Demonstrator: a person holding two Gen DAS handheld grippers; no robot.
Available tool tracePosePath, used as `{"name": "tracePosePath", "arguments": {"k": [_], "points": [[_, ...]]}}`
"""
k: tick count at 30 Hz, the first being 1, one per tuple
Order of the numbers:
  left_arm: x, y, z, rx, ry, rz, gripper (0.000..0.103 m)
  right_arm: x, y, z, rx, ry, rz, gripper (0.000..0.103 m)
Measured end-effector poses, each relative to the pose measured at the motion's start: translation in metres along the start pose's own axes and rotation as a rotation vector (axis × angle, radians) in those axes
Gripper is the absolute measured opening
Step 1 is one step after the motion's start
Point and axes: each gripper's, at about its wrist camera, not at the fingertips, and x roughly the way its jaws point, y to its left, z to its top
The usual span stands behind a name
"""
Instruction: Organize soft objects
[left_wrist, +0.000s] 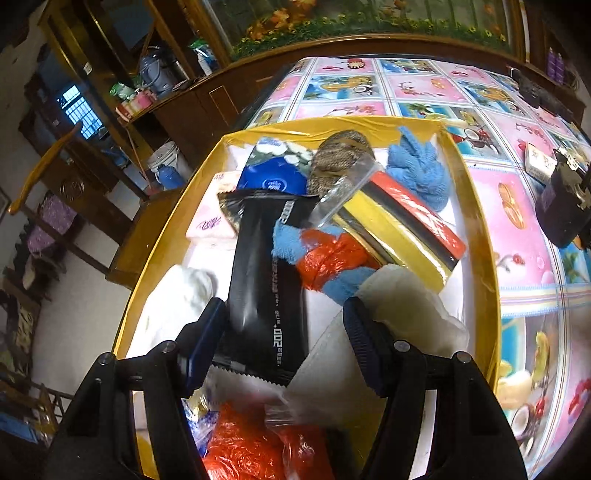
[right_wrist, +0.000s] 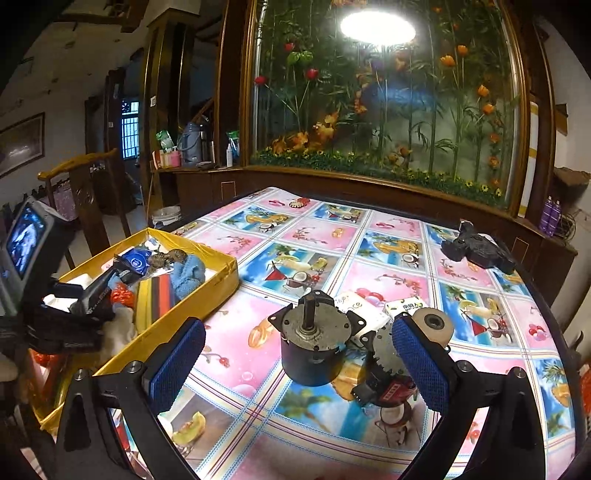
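My left tool (left_wrist: 284, 328) hangs wide over the black wipes pack (left_wrist: 264, 280) in the yellow box (left_wrist: 480, 229); soft, slick film, best pinched mid-body. Right tool (right_wrist: 299, 354) gapes empty above the bench (right_wrist: 388, 280).

My left gripper (left_wrist: 284, 332) covers the near end of the black packet (left_wrist: 266, 280), so I cannot tell whether my pads touch it. The orange plastic bag (left_wrist: 243, 446) runs off the bottom edge, blurred. From my right wrist, a toothed part (right_wrist: 388, 354) sits half hidden behind my right finger (right_wrist: 419, 363).
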Motion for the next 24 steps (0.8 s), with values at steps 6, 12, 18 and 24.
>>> {"name": "tracePosePath", "arguments": {"k": [6,12,18,24], "points": [[0.001,-0.008,0.005,0.033,-0.008,0.023,0.065,-0.007,-0.008,-0.007,0.004,0.004,0.003,0.102],[-0.012,-0.009,-0.002,0.036,-0.060,0.057,0.065,-0.008,-0.011,-0.005,0.002,0.013,0.005,0.102],[-0.025,-0.009,-0.006,0.043,-0.093,0.069,0.065,-0.005,-0.013,-0.004,0.000,0.017,0.001,0.102],[-0.029,-0.001,-0.009,0.032,-0.098,0.077,0.065,-0.002,-0.013,-0.005,-0.008,0.022,0.000,0.102]]}}
